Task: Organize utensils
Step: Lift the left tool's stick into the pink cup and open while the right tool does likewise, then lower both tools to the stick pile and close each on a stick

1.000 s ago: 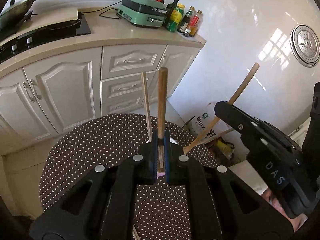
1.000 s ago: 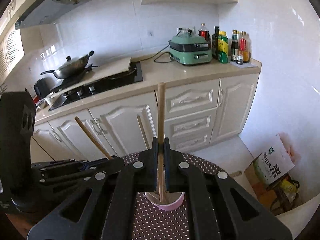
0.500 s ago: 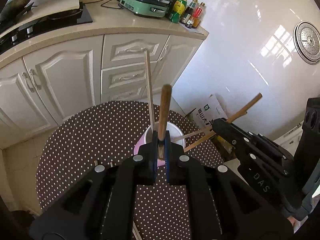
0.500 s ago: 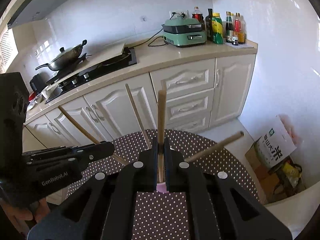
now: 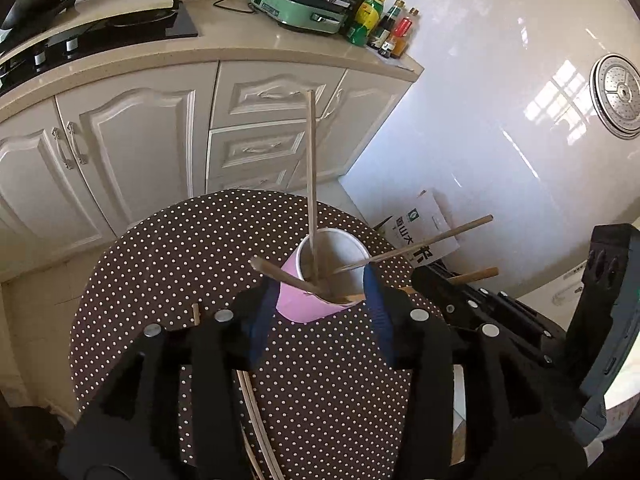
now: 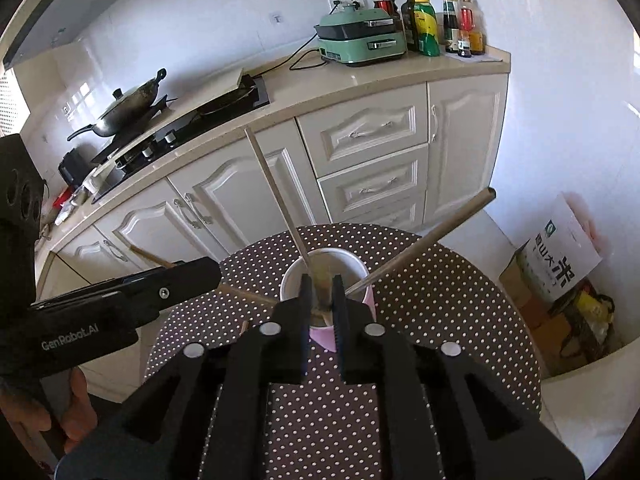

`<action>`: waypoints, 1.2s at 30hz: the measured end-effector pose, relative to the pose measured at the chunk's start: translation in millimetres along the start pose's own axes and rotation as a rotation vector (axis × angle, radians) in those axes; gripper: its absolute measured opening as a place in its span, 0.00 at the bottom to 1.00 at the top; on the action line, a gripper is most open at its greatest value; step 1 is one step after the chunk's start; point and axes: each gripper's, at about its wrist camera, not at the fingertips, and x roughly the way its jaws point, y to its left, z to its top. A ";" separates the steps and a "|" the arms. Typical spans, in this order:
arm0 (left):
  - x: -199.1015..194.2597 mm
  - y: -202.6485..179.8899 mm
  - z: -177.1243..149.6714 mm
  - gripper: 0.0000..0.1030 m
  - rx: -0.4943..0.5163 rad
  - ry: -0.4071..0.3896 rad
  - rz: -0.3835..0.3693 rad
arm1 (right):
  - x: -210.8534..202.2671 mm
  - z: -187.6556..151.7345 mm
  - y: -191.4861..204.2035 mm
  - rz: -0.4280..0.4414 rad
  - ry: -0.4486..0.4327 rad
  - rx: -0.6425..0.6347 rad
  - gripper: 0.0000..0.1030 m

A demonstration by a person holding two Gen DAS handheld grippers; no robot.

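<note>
A pink cup [image 5: 308, 304] stands on the dotted round table [image 5: 168, 264]; it also shows in the right wrist view [image 6: 326, 334]. Several wooden chopsticks [image 5: 311, 184] lean in it: one upright, one toward the right [image 5: 424, 246], one thick stick [image 5: 288, 276] across the rim. My left gripper [image 5: 320, 300] is open, its jaws wide on either side of the cup. My right gripper [image 6: 321, 294] sits just above the cup with its jaws slightly parted around a stick [image 6: 322, 286] standing inside.
More chopsticks [image 5: 256, 412] lie on the table under my left gripper, and a short one [image 5: 196, 314] at its left. Kitchen cabinets [image 6: 360, 148] stand behind the table. A rice bag [image 6: 568, 256] sits on the floor at the right.
My left gripper has opened and let its thick stick fall into the cup. Both grippers have come down closer to the cup. The right gripper's stick has gone down into the cup.
</note>
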 end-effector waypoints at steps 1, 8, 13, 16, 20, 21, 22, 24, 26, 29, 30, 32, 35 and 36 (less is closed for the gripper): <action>-1.9 -0.4 -0.7 0.44 0.002 -0.003 -0.001 | -1.9 -0.6 0.0 0.000 -0.002 0.002 0.14; -23.9 16.6 -6.9 0.53 -0.017 -0.016 -0.019 | -17.6 -4.2 1.9 0.017 -0.011 0.010 0.16; -31.9 47.5 -27.9 0.53 -0.050 0.015 -0.017 | -24.6 -14.3 1.9 0.019 -0.004 0.013 0.18; -26.8 70.3 -44.6 0.53 -0.101 0.048 0.010 | -20.9 -24.8 0.9 0.014 0.023 0.024 0.20; -13.6 94.3 -66.5 0.53 -0.161 0.107 0.035 | -4.4 -46.2 8.8 0.007 0.099 -0.005 0.20; -7.3 98.6 -73.0 0.53 -0.165 0.133 0.047 | -1.0 -50.7 11.0 0.011 0.114 -0.007 0.20; -2.5 99.8 -77.2 0.53 -0.161 0.151 0.058 | 4.3 -56.8 14.7 0.017 0.135 -0.014 0.20; 9.4 101.5 -87.0 0.53 -0.145 0.193 0.079 | 12.7 -67.0 22.3 0.026 0.169 -0.033 0.20; 19.8 104.2 -94.4 0.53 -0.143 0.223 0.098 | 22.6 -79.7 28.6 0.038 0.213 -0.050 0.20; 34.8 108.8 -104.8 0.53 -0.135 0.264 0.130 | 33.1 -89.2 34.0 0.050 0.259 -0.055 0.20; 41.6 109.2 -109.7 0.53 -0.126 0.287 0.145 | 35.8 -91.3 35.4 0.054 0.272 -0.056 0.20; 53.0 110.1 -115.2 0.53 -0.109 0.314 0.169 | 41.6 -96.2 37.6 0.060 0.296 -0.059 0.20; 66.3 114.1 -121.4 0.53 -0.102 0.349 0.212 | 48.7 -102.9 38.5 0.069 0.330 -0.052 0.20; 70.5 114.4 -123.3 0.53 -0.096 0.357 0.220 | 51.3 -104.2 38.5 0.070 0.340 -0.051 0.20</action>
